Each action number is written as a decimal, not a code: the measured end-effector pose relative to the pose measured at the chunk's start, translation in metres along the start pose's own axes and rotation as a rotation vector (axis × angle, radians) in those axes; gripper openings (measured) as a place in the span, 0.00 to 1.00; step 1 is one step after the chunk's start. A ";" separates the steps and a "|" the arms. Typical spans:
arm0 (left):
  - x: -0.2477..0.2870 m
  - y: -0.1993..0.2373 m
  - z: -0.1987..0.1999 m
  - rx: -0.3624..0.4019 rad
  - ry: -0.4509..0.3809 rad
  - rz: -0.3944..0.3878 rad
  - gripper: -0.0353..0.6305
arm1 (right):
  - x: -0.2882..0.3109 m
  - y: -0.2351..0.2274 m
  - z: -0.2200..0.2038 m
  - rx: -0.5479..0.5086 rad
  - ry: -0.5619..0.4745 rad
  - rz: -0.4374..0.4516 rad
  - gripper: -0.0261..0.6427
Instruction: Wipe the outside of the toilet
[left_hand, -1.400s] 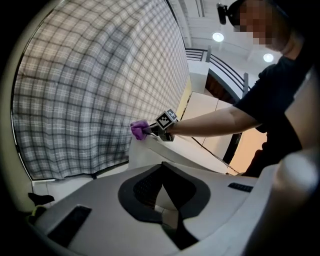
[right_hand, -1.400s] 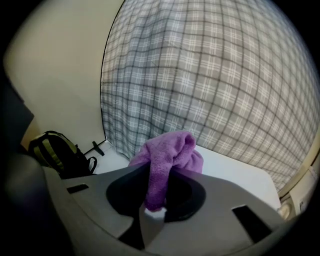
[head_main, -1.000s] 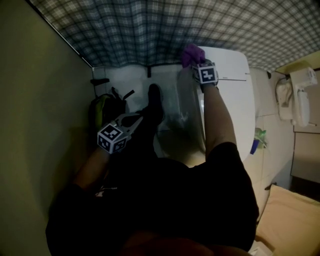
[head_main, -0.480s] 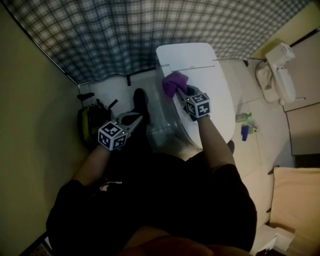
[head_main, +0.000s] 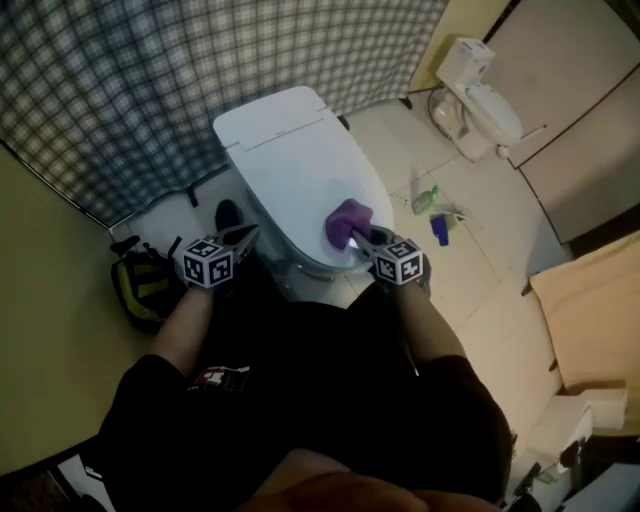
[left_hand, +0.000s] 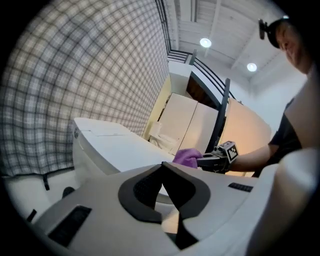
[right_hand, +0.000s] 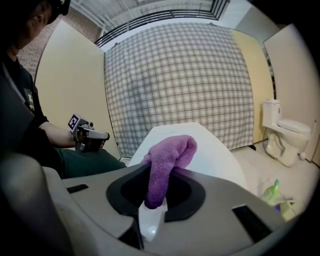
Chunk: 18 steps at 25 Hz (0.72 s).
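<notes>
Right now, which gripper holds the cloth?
The right gripper: its jaws are shut on the purple cloth at the toilet's front edge. The left gripper is shut on nothing.

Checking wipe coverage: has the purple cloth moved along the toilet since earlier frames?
Yes: the purple cloth in the right gripper went from the rear of the toilet, by the plaid wall, to its front end.

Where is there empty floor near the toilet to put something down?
The tiled floor right of the bottles, toward the beige surface, is bare. The toilet lid behind the purple cloth is free too. Left of it is crowded: a backpack sits in the gap by the wall.
</notes>
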<state>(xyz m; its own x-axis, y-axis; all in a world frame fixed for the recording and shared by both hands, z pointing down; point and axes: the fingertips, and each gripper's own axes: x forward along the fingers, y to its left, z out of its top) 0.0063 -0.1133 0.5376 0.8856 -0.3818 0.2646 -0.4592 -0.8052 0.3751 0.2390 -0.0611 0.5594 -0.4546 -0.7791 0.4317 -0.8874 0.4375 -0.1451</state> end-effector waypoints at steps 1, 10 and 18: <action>0.006 -0.001 -0.002 -0.024 0.000 -0.012 0.06 | -0.014 -0.005 -0.006 0.018 -0.009 -0.020 0.13; 0.051 -0.032 -0.033 0.130 0.146 -0.003 0.06 | -0.087 -0.052 -0.043 0.152 -0.104 -0.146 0.12; 0.069 -0.022 -0.070 0.163 0.294 0.023 0.06 | -0.084 -0.044 -0.053 0.132 -0.094 -0.124 0.12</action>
<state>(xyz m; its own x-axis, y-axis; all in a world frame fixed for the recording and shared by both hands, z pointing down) 0.0724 -0.0903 0.6101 0.8062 -0.2726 0.5251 -0.4406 -0.8689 0.2256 0.3199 0.0093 0.5771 -0.3409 -0.8646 0.3690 -0.9364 0.2777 -0.2145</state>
